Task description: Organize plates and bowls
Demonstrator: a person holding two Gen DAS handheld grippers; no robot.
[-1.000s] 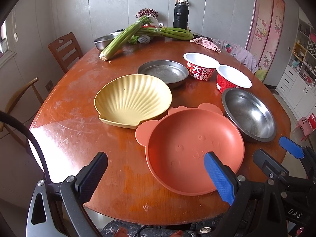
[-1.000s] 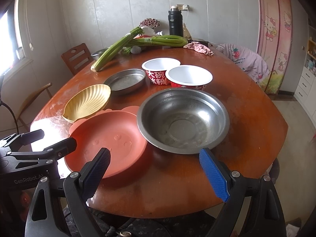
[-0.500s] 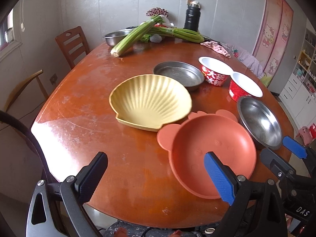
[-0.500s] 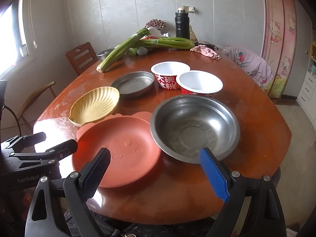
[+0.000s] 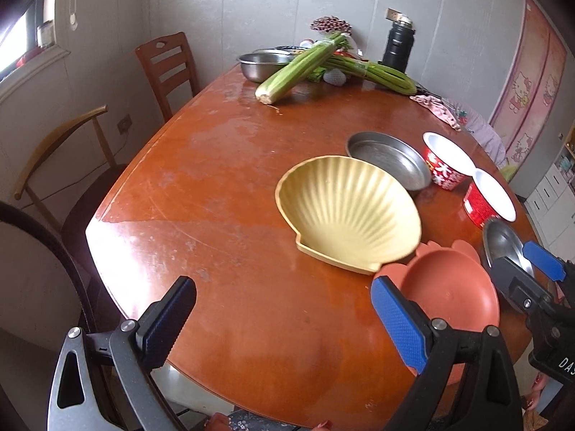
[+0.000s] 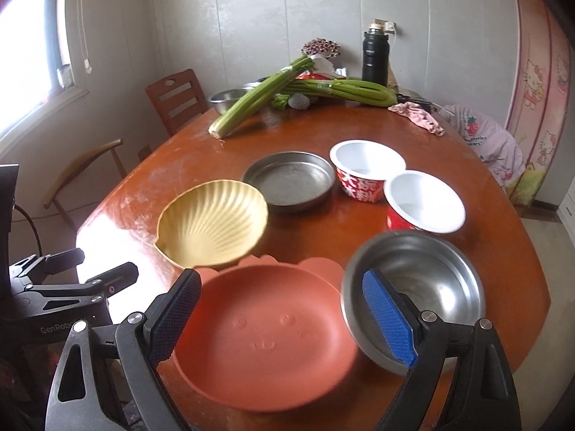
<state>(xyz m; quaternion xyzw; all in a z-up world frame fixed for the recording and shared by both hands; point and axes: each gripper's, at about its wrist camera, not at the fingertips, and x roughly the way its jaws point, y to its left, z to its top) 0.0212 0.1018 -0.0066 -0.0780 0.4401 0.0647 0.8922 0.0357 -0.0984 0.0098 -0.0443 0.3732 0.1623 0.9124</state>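
**Dishes spread on round wooden table; both grippers empty and wide open**

Markings: The two red paper bowls carry white Chinese characters on their sides; the nearer-to-centre red paper bowl (image 6: 366, 170) shows them most clearly, though they are only partly legible. The second red paper bowl (image 6: 424, 203) stands just beside it. The left gripper's body, seen from the right wrist, reads "GenRobo", cut off at the edge. The right gripper's body, seen from the left wrist, shows "DAS". Pink wall panels (image 6: 539, 82) bear Hello Kitty figures.

Left gripper (image 5: 284, 318): jaws spread wide, nothing between them. It hangs over bare table (image 5: 215, 186) at the near edge. The yellow shell-shaped dish (image 5: 348, 212) lies ahead and to its right; the orange bear-face plate (image 5: 452, 283) sits partly behind its right finger.

Right gripper (image 6: 284, 318): jaws spread wide, holding nothing. The orange bear-face plate lies directly between and ahead of its fingers, and the steel bowl (image 6: 427, 280) lies behind the right finger, touching or overlapping the plate's rim. The shell dish's edge overlaps the plate's far rim.

Surroundings: a shallow steel pan (image 6: 291, 179) sits beyond the shell dish. At the far side lie celery bunches (image 6: 258, 100), another steel bowl (image 6: 228, 100), a black flask (image 6: 375, 57) and a pink cloth (image 6: 418, 115). Wooden chairs (image 5: 169, 68) stand to the left.
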